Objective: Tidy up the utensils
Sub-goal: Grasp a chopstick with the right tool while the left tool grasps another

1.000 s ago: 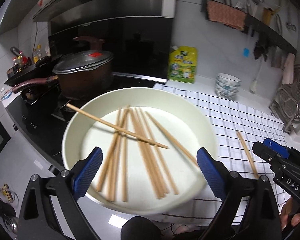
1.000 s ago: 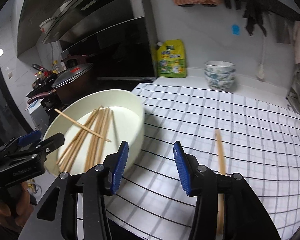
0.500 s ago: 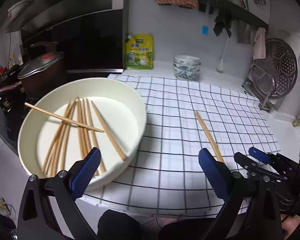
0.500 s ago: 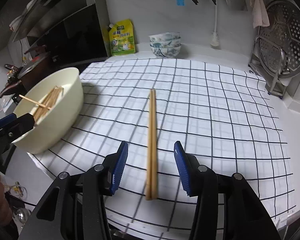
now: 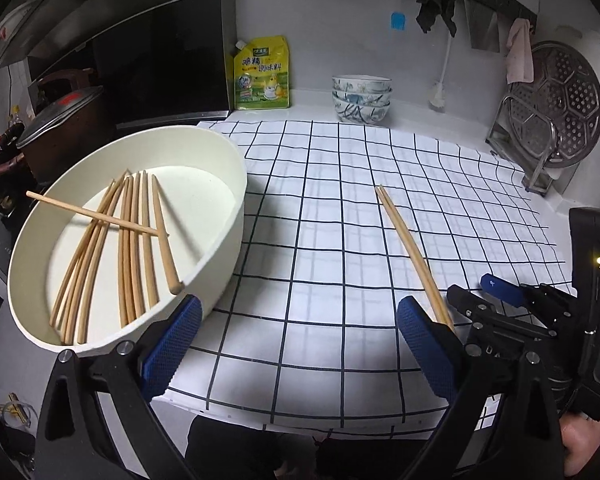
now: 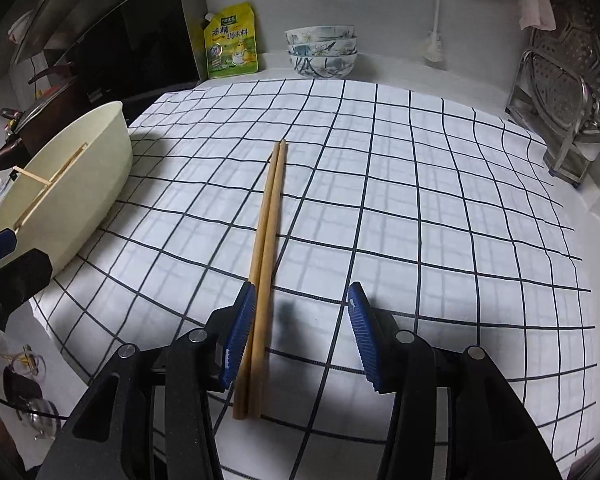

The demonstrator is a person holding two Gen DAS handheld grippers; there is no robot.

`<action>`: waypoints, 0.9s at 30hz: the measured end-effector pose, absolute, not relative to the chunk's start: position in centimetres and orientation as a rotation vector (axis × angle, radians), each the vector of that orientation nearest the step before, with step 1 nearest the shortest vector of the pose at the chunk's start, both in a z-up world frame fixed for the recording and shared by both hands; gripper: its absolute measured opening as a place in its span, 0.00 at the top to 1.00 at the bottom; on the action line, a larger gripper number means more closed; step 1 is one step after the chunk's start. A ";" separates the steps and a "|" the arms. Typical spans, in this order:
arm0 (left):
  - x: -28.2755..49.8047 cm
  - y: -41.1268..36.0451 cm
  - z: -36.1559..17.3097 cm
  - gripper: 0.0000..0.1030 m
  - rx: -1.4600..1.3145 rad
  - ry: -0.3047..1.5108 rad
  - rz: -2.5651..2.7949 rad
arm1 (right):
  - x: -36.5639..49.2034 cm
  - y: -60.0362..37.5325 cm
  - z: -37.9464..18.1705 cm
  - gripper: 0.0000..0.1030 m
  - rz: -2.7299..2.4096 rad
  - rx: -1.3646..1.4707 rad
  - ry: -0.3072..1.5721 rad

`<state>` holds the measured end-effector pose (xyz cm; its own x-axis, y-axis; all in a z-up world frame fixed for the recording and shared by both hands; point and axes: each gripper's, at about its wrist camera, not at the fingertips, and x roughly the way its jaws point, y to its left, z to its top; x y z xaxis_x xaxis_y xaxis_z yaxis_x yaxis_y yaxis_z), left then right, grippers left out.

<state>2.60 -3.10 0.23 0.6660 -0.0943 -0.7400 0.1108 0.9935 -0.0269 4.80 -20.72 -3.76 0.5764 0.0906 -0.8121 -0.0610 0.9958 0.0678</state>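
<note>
I am seeing the cream basin sitting at about nine o'clock in the left wrist view, its near wall overlapping the edge of the checked cloth. Inside it a bundle of loose chopsticks is lying roughly lengthwise on the floor, with one crossing chopstick resting over them (one end propped on the far-left rim). Toward twelve o'clock three patterned bowls are standing stacked against the wall, and I cannot tell what the top one holds.

The pair of chopsticks is lying side by side on the cloth, well apart from the basin, tips pointing to twelve o'clock in the right wrist view.

I am holding the right gripper low over the cloth with its jaws spread wide; the pair's thick ends are sitting between them, just beside the left pad, though I cannot tell whether they touch. The left gripper is hovering by the basin's near edge, jaws released and gripping nothing.
</note>
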 end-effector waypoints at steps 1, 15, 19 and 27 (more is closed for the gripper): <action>2.6 -3.2 0.2 0.06 0.023 0.836 -0.115 | 5.0 -20.7 -4.0 0.55 0.089 0.028 0.959; 3.1 -4.3 -1.1 0.06 0.035 0.873 -0.116 | 4.9 -20.3 -4.9 0.55 0.130 -0.028 0.977; 3.0 -4.6 -1.2 0.06 0.040 0.876 -0.118 | 4.9 -19.9 -5.3 0.63 0.130 -0.057 0.974; 3.0 -5.8 -1.6 0.06 0.048 0.892 -0.141 | 5.0 -20.4 -5.2 0.94 0.171 -0.030 0.967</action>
